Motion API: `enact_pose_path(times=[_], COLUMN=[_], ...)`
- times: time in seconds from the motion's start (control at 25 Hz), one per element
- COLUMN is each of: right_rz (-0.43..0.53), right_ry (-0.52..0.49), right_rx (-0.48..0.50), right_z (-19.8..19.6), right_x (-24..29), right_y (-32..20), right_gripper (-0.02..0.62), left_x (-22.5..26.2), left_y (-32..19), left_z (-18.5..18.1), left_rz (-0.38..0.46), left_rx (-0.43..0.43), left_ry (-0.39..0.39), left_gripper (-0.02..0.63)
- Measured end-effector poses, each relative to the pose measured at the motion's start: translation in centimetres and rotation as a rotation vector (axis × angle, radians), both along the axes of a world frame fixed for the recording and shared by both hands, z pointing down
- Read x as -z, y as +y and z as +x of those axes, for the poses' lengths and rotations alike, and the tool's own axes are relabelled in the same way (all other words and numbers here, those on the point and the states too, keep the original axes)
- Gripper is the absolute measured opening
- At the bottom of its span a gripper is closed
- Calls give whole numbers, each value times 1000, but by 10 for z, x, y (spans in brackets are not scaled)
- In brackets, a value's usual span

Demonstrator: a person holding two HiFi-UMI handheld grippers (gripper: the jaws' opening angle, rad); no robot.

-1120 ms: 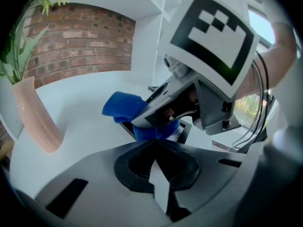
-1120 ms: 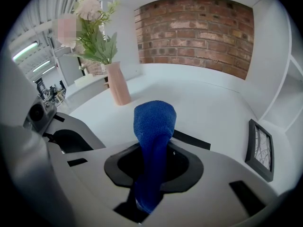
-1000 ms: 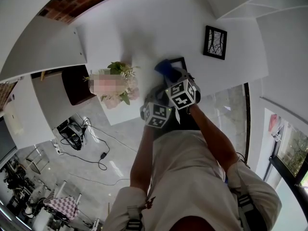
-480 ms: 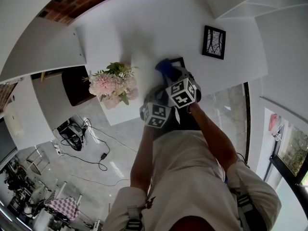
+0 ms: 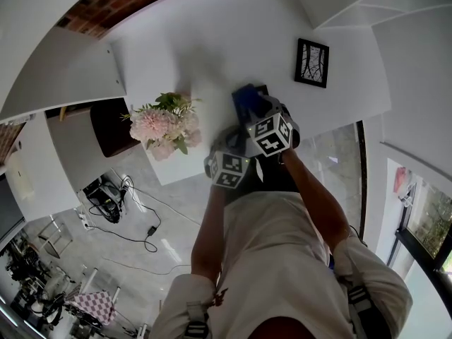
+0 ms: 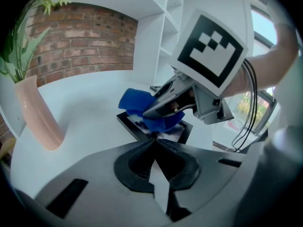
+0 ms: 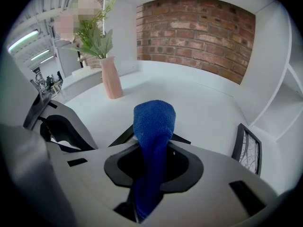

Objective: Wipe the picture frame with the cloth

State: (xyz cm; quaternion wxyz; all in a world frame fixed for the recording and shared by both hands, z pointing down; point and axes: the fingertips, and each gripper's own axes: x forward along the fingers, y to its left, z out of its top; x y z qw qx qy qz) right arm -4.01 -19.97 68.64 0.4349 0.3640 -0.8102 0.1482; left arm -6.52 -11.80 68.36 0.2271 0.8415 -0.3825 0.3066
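Observation:
A black picture frame (image 6: 129, 123) lies flat on the white table (image 5: 205, 41), its far corner (image 5: 265, 88) showing past the cloth. My right gripper (image 5: 256, 109) is shut on a blue cloth (image 7: 154, 119) and presses it onto the frame's face; the cloth (image 6: 135, 100) hangs out beyond the jaws. Black frame edges (image 7: 122, 136) show on both sides of the cloth. My left gripper (image 6: 154, 143) is shut at the frame's near edge, and its jaws hide the contact. In the head view the left gripper (image 5: 236, 138) sits just below and left of the right one.
A second black frame (image 5: 313, 62) stands upright to the right, and it shows near the right gripper (image 7: 246, 150). A pink vase (image 7: 111, 77) with flowers (image 5: 161, 122) stands to the left. White shelves and a brick wall (image 6: 80, 37) lie behind.
My right gripper and the blue cloth have shifted slightly up and to the right over the frame. The left gripper has stayed put.

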Motion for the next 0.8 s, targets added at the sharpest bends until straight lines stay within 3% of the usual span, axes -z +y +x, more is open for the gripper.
enact_pose_path(times=[0.36, 0.8], right_rz=[50, 78], right_ry=[93, 124], right_rx=[36, -21], right_z=[18, 57], right_x=[4, 11], right_y=[-5, -22], right_gripper=[86, 87], left_x=[-1, -1], left_y=[0, 0], left_z=[0, -1], left_rz=[1, -3], left_rx=[6, 7], left_ry=[1, -4], left_gripper=[2, 2])
